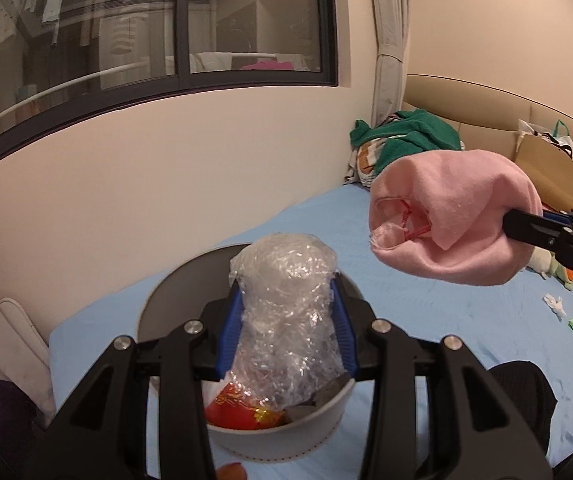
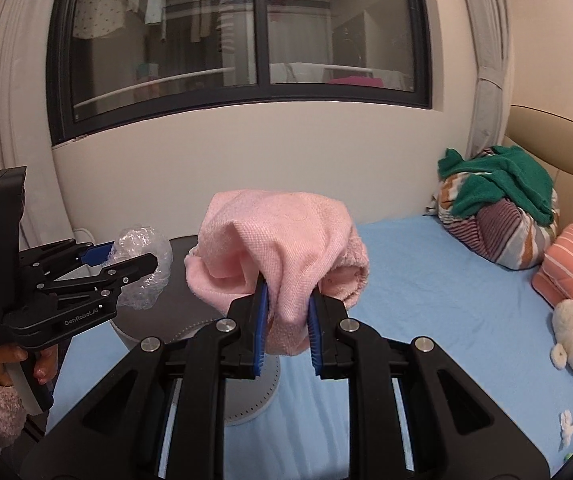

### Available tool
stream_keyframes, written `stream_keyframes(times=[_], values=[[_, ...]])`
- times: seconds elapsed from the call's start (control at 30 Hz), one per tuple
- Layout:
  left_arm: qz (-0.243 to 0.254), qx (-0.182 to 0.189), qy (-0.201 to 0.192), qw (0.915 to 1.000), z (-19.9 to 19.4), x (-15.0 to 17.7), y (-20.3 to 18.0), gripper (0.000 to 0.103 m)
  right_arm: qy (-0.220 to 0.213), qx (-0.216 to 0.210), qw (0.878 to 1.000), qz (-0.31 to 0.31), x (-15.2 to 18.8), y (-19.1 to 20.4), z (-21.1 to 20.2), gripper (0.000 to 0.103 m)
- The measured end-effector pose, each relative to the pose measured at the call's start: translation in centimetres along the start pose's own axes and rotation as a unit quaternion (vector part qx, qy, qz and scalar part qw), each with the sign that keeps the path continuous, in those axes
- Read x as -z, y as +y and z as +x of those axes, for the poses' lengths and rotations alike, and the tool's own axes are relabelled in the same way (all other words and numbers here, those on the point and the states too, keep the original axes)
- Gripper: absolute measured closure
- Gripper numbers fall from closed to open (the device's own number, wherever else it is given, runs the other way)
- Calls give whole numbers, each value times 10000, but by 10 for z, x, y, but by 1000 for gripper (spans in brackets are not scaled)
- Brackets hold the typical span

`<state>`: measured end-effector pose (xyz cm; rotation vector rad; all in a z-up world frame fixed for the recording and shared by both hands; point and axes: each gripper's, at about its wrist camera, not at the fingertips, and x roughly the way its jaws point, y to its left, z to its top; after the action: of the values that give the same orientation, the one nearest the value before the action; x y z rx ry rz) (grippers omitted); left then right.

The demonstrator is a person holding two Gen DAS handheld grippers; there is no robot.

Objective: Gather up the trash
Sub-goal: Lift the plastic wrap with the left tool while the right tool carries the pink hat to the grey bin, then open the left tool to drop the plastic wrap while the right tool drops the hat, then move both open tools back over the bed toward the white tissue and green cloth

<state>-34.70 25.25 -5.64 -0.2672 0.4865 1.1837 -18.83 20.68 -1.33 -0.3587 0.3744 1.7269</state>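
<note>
Pink cloth [image 2: 286, 248], clear crinkly plastic wrap [image 1: 286, 320] over a white bin [image 1: 278, 436], light blue bed sheet [image 1: 426, 320], green towel [image 1: 406, 140] behind the cloth

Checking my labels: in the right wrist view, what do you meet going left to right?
Left tool → bubble wrap → pink cloth → green garment → plush toy

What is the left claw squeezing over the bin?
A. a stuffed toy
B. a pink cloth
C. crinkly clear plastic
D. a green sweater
C. The left claw is shut on the clear plastic, held above the bin; the pink cloth is in the right claw.
</note>
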Motion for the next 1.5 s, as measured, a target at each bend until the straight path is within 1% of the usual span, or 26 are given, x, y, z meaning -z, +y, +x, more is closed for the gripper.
stream_keyframes(times=[0.17, 0.3, 0.5, 0.67, 0.73, 0.8, 0.9, 1.03, 1.13, 1.17, 1.2, 1.23, 1.27, 1.37, 1.5], values=[[-122, -361, 41, 9993, -5, 0, 26, 62, 72, -398, 9990, -189, -20, 24, 32, 87], [-222, -505, 99, 9984, -4, 0, 39, 62, 189, -580, 9977, -281, -25, 37, 54, 87], [-471, -529, 219, 9972, -3, 8, 51, 62, 372, -791, 9954, -384, -27, 49, 82, 87], [-475, -500, 344, 9970, 3, 11, 56, 62, 624, -948, 9922, -518, -23, 53, 102, 86], [-467, -448, 396, 9971, 4, 12, 57, 62, 798, -1045, 9897, -557, -20, 56, 111, 79], [-412, -413, 433, 9974, 6, 15, 55, 62, 866, -1033, 9894, -531, -16, 58, 116, 62], [-320, -363, 481, 9977, 10, 16, 52, 61, 829, -1018, 9906, -393, -15, 52, 117, 57], [-362, -148, 498, 9980, 20, 15, 50, 59, 763, -923, 9924, -281, -14, 40, 108, 56], [-298, -20, 523, 9982, 30, 13, 42, 58, 725, -843, 9935, -247, -13, 33, 100, 55], [-278, 34, 526, 9982, 33, 12, 39, 54, 710, -811, 9939, -248, -12, 32, 97, 54], [-264, 97, 533, 9982, 34, 12, 37, 41, 697, -783, 9942, -250, -11, 30, 95, 53], [-256, 135, 530, 9982, 35, 11, 35, 32, 691, -762, 9944, -246, -10, 30, 93, 53], [-258, 131, 504, 9983, 35, 10, 33, 20, 690, -752, 9945, -236, -10, 28, 92, 53], [-243, 71, 460, 9986, 32, 11, 32, 20, 703, -720, 9946, -268, -8, 27, 89, 53], [-328, 51, 520, 9981, 30, 14, 36, 20, 713, -670, 9947, -328, -4, 27, 87, 53]])
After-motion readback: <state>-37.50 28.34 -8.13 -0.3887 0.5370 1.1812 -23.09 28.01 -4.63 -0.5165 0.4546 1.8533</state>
